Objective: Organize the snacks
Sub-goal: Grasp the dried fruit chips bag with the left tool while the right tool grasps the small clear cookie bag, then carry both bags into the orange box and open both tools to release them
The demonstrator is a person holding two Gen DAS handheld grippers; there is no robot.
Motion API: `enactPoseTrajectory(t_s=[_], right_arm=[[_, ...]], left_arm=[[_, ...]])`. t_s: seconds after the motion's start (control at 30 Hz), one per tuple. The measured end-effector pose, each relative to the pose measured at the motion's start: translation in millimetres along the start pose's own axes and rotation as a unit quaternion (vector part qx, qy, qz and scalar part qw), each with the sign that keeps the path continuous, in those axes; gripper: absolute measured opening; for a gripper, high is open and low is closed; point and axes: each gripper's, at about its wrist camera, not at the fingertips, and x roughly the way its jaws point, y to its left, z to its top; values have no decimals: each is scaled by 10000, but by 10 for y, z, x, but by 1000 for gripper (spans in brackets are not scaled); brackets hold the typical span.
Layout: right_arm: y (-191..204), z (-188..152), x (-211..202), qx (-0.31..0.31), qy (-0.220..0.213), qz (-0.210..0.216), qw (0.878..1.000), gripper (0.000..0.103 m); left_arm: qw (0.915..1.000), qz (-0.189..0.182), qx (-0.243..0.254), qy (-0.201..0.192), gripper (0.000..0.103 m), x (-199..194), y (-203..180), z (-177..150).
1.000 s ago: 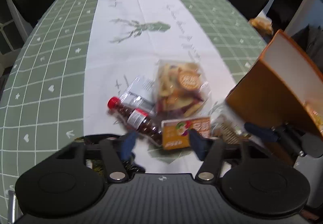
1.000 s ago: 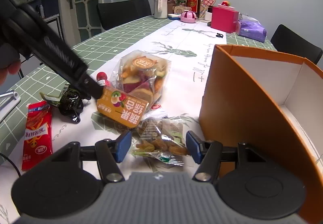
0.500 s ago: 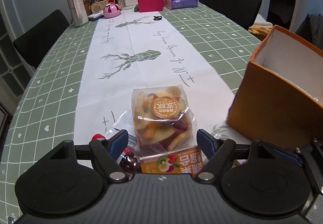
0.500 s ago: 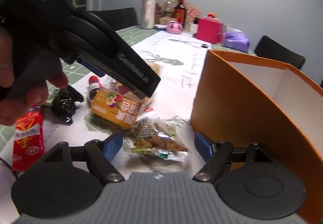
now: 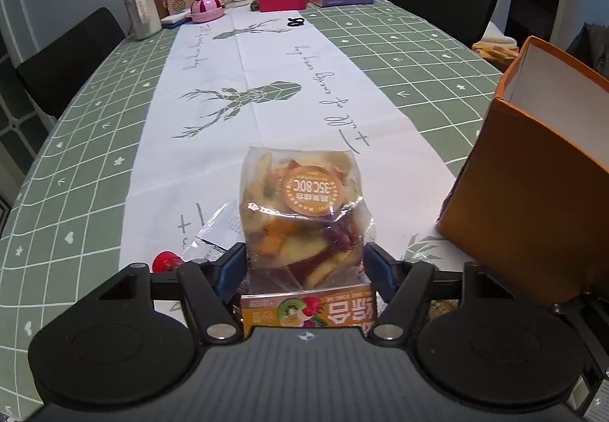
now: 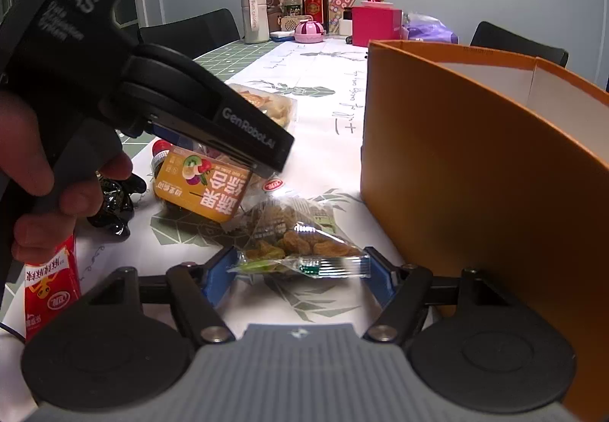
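Your left gripper [image 5: 304,262] sits low over the near end of the table [image 5: 95,163], its 2 blue-padded fingers [image 5: 232,266] spread apart on either side of the clear bag of fruit chips [image 5: 300,216]. Whether the pads touch the bag cannot be determined from the left wrist view. The bag's near end carries an orange label card [image 5: 308,309] (printed with fruit pictures), which lies directly in front of the gripper body. A bottle with a red cap [image 5: 164,260] lies just left of the bag, partly hidden by the left finger.

Your right gripper [image 6: 297,269] is also spread, with the small packet of nuts [image 6: 300,246] lying on the white runner [image 6: 304,79] between its 2 fingertips; the packet's sealed near edge reaches close to both pads. The orange box [image 6: 475,170] stands open-topped immediately right of this gripper. A red sachet [image 6: 49,281] lies at the near left, beside a black object [image 6: 114,201]. At the far end stand bottles and a pink box [image 6: 375,26].
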Motion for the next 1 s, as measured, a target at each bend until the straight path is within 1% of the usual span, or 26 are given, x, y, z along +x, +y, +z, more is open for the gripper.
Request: enactPoseTrajectory(t_s=[0.03,0.07,0.2,0.27,0.3,0.37,0.43,0.5,0.53,0.63,0.67,0.7,1.0], right_arm=[[2,2,1,-15,20,-1,10000,69],[3,5,4,-40,46,-7,10000,69],[7,41,17,-58,214,-17,9998,68],[3,69,22,-52,330,16,9994,64],[1,83,18,-43,375,40,9993,60],[1,114,6,-35,508,40,9987,55],[-1,132,-15,-5,600,64,9982,46],[-21,133,-33,80,701,145,9974,27],[-25,134,-43,95,736,121,9972,21],[-26,126,-82,78,810,77,9967,15],[-27,120,-100,91,849,83,9963,5],[-26,123,-115,100,867,47,9962,1],[-4,69,-400,-5,870,71,9962,0]], left_arm=[[10000,18,46,-2,71,-11,-11,1],[9999,50,115,1,69,-19,-23,1],[9997,55,220,91,65,-66,-24,4],[9995,49,265,176,63,-109,-22,13],[9994,41,272,226,63,-135,-20,19],[9990,5,276,344,62,-188,-11,26],[9987,-21,296,415,62,-252,-6,23],[9985,-32,308,445,62,-334,2,16],[9985,-39,309,458,62,-371,6,13],[9982,-98,249,536,62,-501,27,1],[9981,-120,234,563,62,-543,32,-4],[9980,-146,234,576,62,-594,33,-12],[9962,-246,530,649,62,-992,-82,-142]])
